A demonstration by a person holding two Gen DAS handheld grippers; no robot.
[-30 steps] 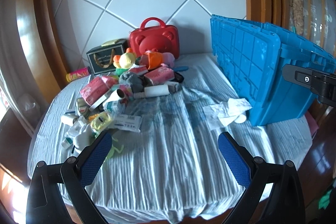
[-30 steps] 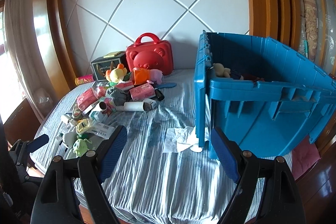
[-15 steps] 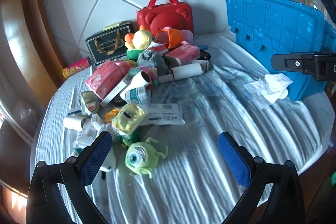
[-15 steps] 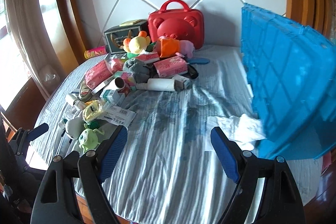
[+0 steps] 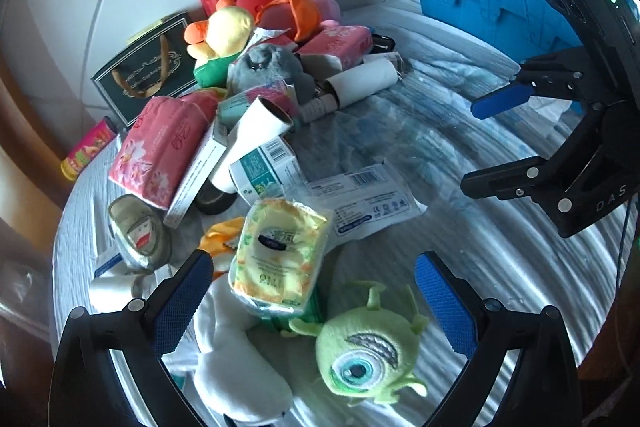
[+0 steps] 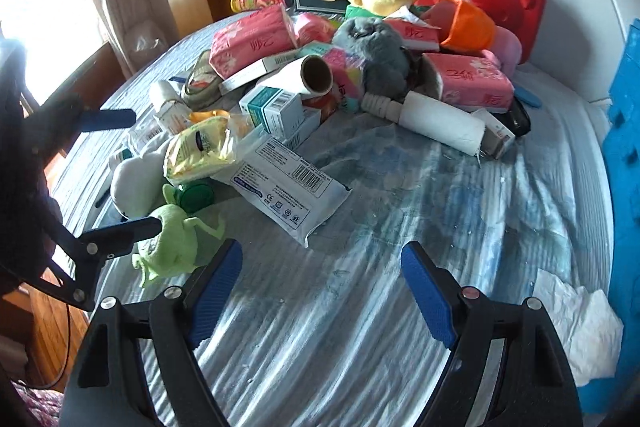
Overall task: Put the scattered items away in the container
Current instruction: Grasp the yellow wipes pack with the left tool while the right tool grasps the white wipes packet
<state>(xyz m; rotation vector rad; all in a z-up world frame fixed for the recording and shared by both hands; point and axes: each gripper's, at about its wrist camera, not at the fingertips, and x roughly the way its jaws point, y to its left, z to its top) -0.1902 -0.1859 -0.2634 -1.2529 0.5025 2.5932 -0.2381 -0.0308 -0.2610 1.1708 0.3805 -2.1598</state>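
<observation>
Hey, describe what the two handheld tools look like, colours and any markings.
Both tools, left and right, are black angular frames with silver rivets and two fingers with textured blue pads. The right one bears white letters "DAS", a thin dark cable and a small green light.

Both tools, the left tool [image 5: 314, 301] and right tool [image 6: 322, 291], have dropped closer to the scattered pile [image 6: 320, 75].

The left gripper [image 5: 314, 297] and the right gripper [image 6: 322, 285] both pointed down with jaws wide apart, holding nothing.
</observation>
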